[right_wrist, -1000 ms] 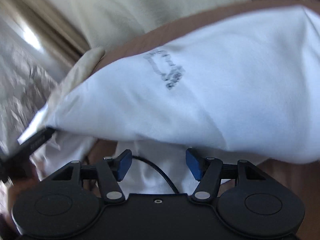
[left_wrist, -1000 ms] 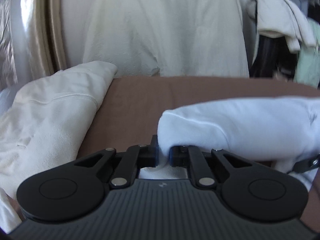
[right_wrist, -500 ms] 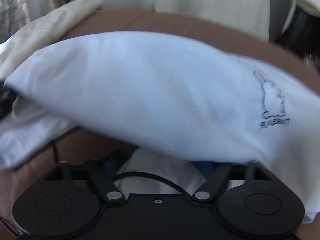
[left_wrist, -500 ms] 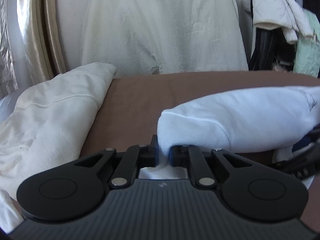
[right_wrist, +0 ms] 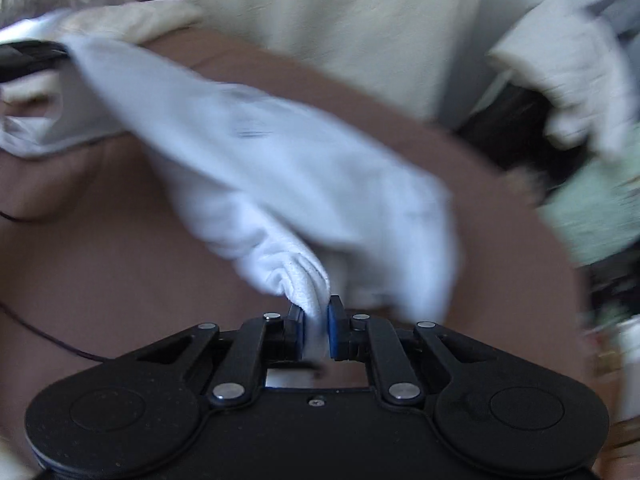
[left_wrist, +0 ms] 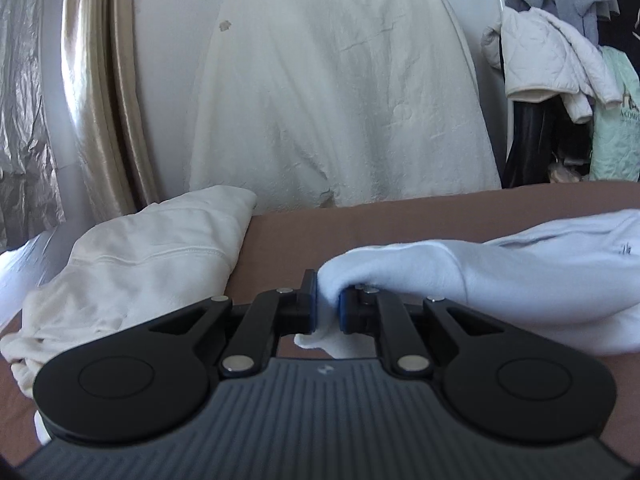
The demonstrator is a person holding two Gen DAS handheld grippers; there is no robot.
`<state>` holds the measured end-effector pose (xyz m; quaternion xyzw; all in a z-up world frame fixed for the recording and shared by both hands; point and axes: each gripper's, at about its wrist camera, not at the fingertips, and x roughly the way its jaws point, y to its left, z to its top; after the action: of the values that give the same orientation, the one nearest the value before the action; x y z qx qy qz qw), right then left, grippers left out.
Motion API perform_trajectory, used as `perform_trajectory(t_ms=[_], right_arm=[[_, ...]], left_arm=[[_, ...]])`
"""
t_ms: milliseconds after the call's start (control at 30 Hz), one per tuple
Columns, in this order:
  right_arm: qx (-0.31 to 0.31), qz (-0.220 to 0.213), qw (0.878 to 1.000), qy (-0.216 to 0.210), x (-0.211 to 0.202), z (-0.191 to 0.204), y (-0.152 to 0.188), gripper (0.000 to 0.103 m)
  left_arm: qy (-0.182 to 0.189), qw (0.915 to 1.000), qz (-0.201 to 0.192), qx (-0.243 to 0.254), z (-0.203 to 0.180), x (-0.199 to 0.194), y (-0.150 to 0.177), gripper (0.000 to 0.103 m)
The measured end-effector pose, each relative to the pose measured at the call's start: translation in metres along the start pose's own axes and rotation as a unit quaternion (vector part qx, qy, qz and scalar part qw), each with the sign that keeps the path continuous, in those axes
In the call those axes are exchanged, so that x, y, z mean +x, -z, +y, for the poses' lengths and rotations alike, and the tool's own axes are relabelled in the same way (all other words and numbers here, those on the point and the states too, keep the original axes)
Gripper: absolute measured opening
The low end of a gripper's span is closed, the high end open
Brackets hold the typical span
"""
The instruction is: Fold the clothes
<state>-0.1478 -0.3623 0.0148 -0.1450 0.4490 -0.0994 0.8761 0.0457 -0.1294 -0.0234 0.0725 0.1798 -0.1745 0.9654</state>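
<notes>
A white garment [left_wrist: 520, 280] with a small dark print is stretched above the brown surface [left_wrist: 360, 224]. My left gripper [left_wrist: 328, 300] is shut on one bunched end of it. In the right wrist view the same white garment [right_wrist: 280, 160] runs from the left gripper [right_wrist: 28, 56] at the top left down to my right gripper [right_wrist: 316, 320]. The right jaws are closing, and their blue pads pinch a gathered edge of the cloth. A cream garment [left_wrist: 140, 264] lies crumpled at the left end of the surface.
A cream cover [left_wrist: 340, 100] drapes a tall form behind the brown surface, beside a golden curtain [left_wrist: 104, 80]. Clothes [left_wrist: 560, 60] and a mint bag [left_wrist: 616, 120] hang at the right. A thin dark cable [right_wrist: 48, 336] crosses the brown surface [right_wrist: 120, 260].
The right jaws went from wide open under the white garment to pinching its gathered edge, and the gripper rolled and rose. The left gripper kept its grip and shifted a little.
</notes>
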Motion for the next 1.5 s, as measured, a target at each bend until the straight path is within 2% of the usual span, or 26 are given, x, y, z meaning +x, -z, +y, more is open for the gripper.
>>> perform_trajectory(t_ms=[67, 100, 267, 333, 367, 433, 467, 500, 567, 633, 700, 733, 767, 833, 867, 933, 1000, 1067, 1133, 1167, 1200, 1267, 1333, 1367, 1467, 1500], right_arm=[[0.011, -0.021, 0.998, 0.059, -0.003, -0.019, 0.005, 0.012], [0.038, -0.031, 0.997, 0.06, -0.004, -0.031, 0.005, 0.012], [0.173, -0.068, 0.982, -0.006, 0.007, -0.058, 0.005, 0.012], [0.242, -0.074, 0.966, -0.055, 0.016, -0.077, 0.025, 0.012], [0.295, -0.078, 0.947, -0.1, 0.026, -0.088, 0.035, 0.012], [0.368, -0.051, 0.917, -0.145, 0.048, -0.112, 0.059, 0.012], [0.391, -0.041, 0.907, -0.149, 0.056, -0.117, 0.067, 0.012], [0.398, -0.038, 0.905, -0.143, 0.06, -0.119, 0.073, 0.012], [0.38, -0.029, 0.918, -0.111, 0.06, -0.113, 0.074, 0.012], [0.337, -0.087, 0.936, -0.053, 0.036, -0.092, 0.063, 0.012], [0.222, -0.186, 0.956, 0.049, -0.005, -0.058, 0.048, 0.012], [0.179, -0.234, 0.95, 0.103, -0.026, -0.043, 0.045, 0.012], [0.174, -0.264, 0.94, 0.131, -0.043, -0.039, 0.044, 0.012], [0.227, -0.26, 0.931, 0.121, -0.063, -0.054, 0.043, 0.012], [0.258, -0.224, 0.935, 0.095, -0.067, -0.067, 0.042, 0.012], [0.331, -0.179, 0.926, 0.032, -0.076, -0.091, 0.053, 0.012], [0.361, -0.16, 0.919, -0.018, -0.085, -0.105, 0.068, 0.013], [0.38, -0.138, 0.914, -0.034, -0.093, -0.114, 0.082, 0.012], [0.367, -0.116, 0.923, -0.01, -0.099, -0.113, 0.092, 0.012], [0.357, -0.105, 0.928, 0.004, -0.1, -0.112, 0.097, 0.012], [0.365, -0.089, 0.927, -0.022, -0.097, -0.113, 0.102, 0.013], [0.379, -0.057, 0.921, -0.074, -0.091, -0.115, 0.113, 0.021], [0.398, -0.037, 0.906, -0.138, -0.088, -0.116, 0.121, 0.027], [0.407, -0.028, 0.897, -0.17, -0.086, -0.116, 0.124, 0.032], [0.37, -0.065, 0.908, -0.187, -0.096, -0.104, 0.112, 0.048], [0.359, -0.083, 0.91, -0.191, -0.101, -0.102, 0.105, 0.05]], left_arm=[[0.003, 0.9997, -0.009, -0.021, 0.0, -0.007, -0.006, 0.01], [0.004, 0.9995, -0.015, -0.028, -0.001, -0.011, -0.009, 0.01], [0.004, 0.9993, -0.028, -0.025, -0.004, -0.035, -0.014, 0.008], [0.013, 0.9991, -0.029, -0.029, -0.002, -0.05, -0.014, 0.008], [0.015, 0.9991, -0.032, -0.025, -0.002, -0.057, -0.013, 0.008], [0.018, 0.9993, -0.029, -0.017, -0.004, -0.064, -0.013, 0.008], [0.022, 0.9993, -0.023, -0.018, -0.005, -0.062, -0.011, 0.008], [0.024, 0.9994, -0.013, -0.02, -0.007, -0.057, -0.009, 0.008], [0.016, 0.9996, -0.002, -0.023, -0.009, -0.049, -0.006, 0.007], [0.009, 0.9988, -0.044, -0.019, -0.01, -0.06, -0.012, 0.007], [-0.014, 0.9949, -0.1, 0.009, -0.015, -0.084, -0.025, 0.007], [-0.015, 0.9932, -0.115, 0.007, -0.014, -0.095, -0.031, 0.007], [-0.009, 0.9928, -0.12, -0.004, -0.012, -0.105, -0.036, 0.007], [0.037, 0.9961, -0.075, -0.029, -0.003, -0.111, -0.041, 0.007], [0.074, 0.9959, -0.031, -0.042, 0.002, -0.109, -0.04, 0.008], [0.146, 0.9843, 0.063, -0.076, 0.012, -0.098, -0.025, 0.009], [0.197, 0.9639, 0.14, -0.11, 0.021, -0.088, -0.004, 0.009], [0.2, 0.9532, 0.191, -0.122, 0.025, -0.08, 0.017, 0.009], [0.185, 0.9521, 0.22, -0.105, 0.024, -0.073, 0.028, 0.009], [0.181, 0.9525, 0.224, -0.099, 0.024, -0.072, 0.029, 0.012], [0.18, 0.9525, 0.224, -0.101, 0.025, -0.071, 0.029, 0.014], [0.177, 0.9539, 0.215, -0.11, 0.029, -0.071, 0.024, 0.032], [0.172, 0.958, 0.198, -0.117, 0.033, -0.073, 0.021, 0.044], [0.168, 0.96, 0.189, -0.12, 0.035, -0.074, 0.018, 0.045], [0.17, 0.963, 0.156, -0.14, 0.045, -0.08, 0.011, 0.047], [0.168, 0.9641, 0.143, -0.147, 0.047, -0.08, 0.01, 0.048]])
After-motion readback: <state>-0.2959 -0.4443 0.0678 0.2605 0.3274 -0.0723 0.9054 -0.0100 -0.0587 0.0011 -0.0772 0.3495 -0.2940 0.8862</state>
